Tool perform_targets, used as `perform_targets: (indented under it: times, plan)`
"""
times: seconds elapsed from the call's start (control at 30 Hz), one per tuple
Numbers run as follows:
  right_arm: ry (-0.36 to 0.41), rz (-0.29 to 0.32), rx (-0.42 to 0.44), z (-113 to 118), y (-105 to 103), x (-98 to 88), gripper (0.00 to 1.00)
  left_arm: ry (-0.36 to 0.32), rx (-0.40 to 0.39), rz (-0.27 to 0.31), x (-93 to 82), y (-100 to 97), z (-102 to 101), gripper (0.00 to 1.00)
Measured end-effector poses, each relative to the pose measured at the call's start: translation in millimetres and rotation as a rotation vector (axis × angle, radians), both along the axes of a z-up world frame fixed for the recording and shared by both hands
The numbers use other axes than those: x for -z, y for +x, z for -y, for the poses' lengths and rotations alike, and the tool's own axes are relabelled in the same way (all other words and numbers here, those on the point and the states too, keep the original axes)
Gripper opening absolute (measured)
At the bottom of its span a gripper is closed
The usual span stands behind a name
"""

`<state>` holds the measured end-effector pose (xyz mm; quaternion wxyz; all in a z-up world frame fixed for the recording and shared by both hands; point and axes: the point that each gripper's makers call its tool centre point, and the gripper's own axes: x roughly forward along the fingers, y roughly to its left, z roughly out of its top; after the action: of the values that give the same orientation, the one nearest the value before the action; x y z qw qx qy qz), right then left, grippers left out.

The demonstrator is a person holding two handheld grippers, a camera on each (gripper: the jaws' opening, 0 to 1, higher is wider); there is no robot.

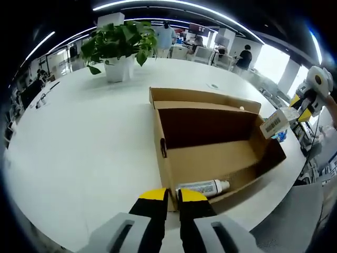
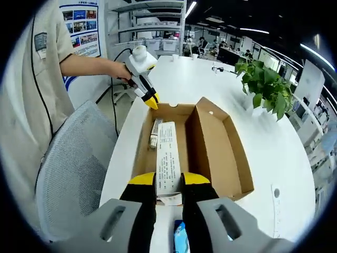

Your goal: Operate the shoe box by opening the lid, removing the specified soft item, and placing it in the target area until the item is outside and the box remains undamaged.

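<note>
Shoe box [image 1: 210,142] sits open on the white table [image 1: 79,137], its lid [image 2: 218,147] folded back flat beside the tray — so the opening step looks done and the removal is in hand. In the left gripper view the left gripper [image 1: 172,197] rests at the box's near corner with its yellow tips pressed almost together, pinching nothing. Just beyond them a tube [image 1: 202,186] lies on the box floor, long axis running left to right, cap pointing right. Farther right, the right gripper [image 2: 168,182] pinches a long printed carton [image 2: 167,158] (which item is the soft one, I cannot tell); in the right gripper view its long axis runs near to far along the box. Next I would lift it clear without dragging the wall.
</note>
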<state>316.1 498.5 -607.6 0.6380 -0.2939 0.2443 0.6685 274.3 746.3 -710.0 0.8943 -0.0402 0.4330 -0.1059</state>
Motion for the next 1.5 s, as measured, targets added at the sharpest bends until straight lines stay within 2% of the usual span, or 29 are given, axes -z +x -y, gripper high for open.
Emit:
perform_targets:
  times: [0.33,0.83,1.3,1.5]
  plan:
    - [0.013,0.032,0.045,28,12,-17.5,0.15,0.026,0.024,-0.019,-0.5,-0.5,2,0.07]
    - [0.005,0.058,0.126,88,31,-25.1,0.15,0.04,0.027,-0.038,0.3,-0.5,2,0.07]
    - [-0.03,0.057,0.206,144,58,-14.2,0.15,0.052,0.033,-0.054,1.0,-0.9,2,0.07]
    - [-0.043,0.054,0.227,159,69,-7.6,0.15,0.051,0.031,-0.063,1.4,-0.4,2,0.07]
